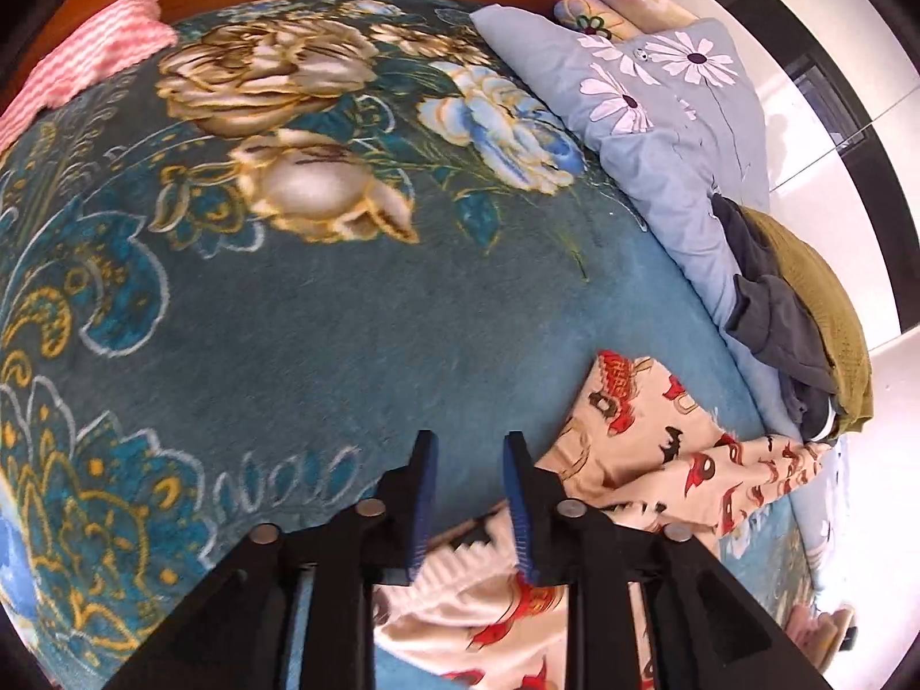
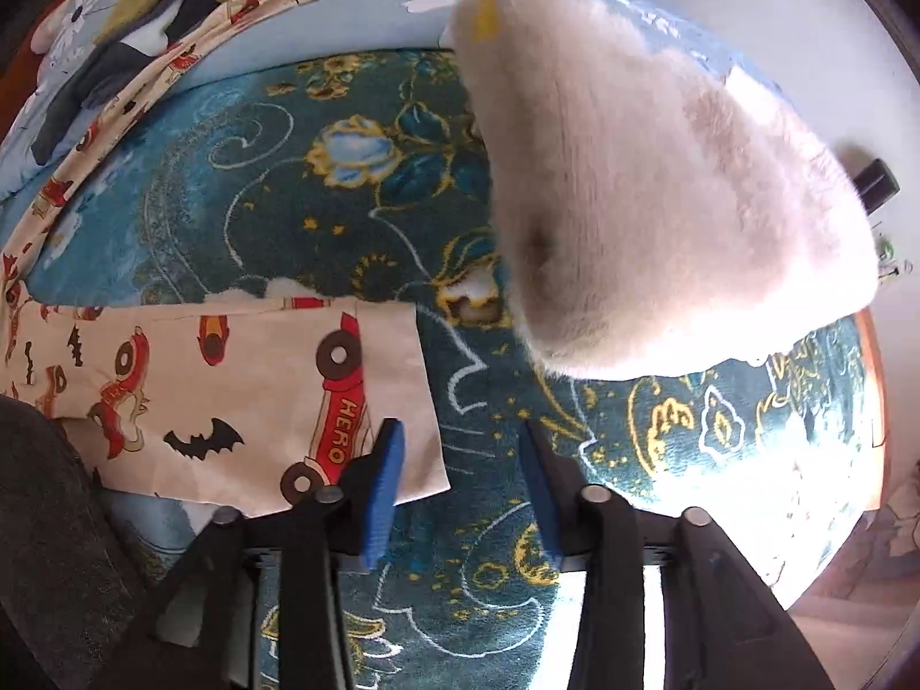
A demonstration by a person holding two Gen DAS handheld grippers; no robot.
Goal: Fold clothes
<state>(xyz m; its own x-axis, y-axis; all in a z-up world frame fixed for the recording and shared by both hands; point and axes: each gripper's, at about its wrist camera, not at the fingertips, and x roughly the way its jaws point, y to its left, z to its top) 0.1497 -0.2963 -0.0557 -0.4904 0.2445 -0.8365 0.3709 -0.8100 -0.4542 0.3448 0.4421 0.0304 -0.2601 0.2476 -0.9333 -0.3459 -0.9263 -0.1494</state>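
Note:
A cream garment printed with red cars and black bats (image 2: 230,397) lies on the teal floral blanket (image 2: 356,184). In the right wrist view it is folded flat at the left, its right edge under my left fingertip (image 2: 385,460). My right gripper (image 2: 460,437) is open and empty, over that edge and the bare blanket. In the left wrist view the same garment (image 1: 650,448) lies rumpled to the right and below. My left gripper (image 1: 468,448) is open and empty, just left of the cloth, above the blanket (image 1: 345,299).
A pile of dark grey and olive clothes (image 1: 793,316) lies on a light blue daisy quilt (image 1: 661,115) at the right. A pink striped cloth (image 1: 86,57) is at the far left. A fluffy white plush thing (image 2: 650,184) sits on the bed, right of the garment.

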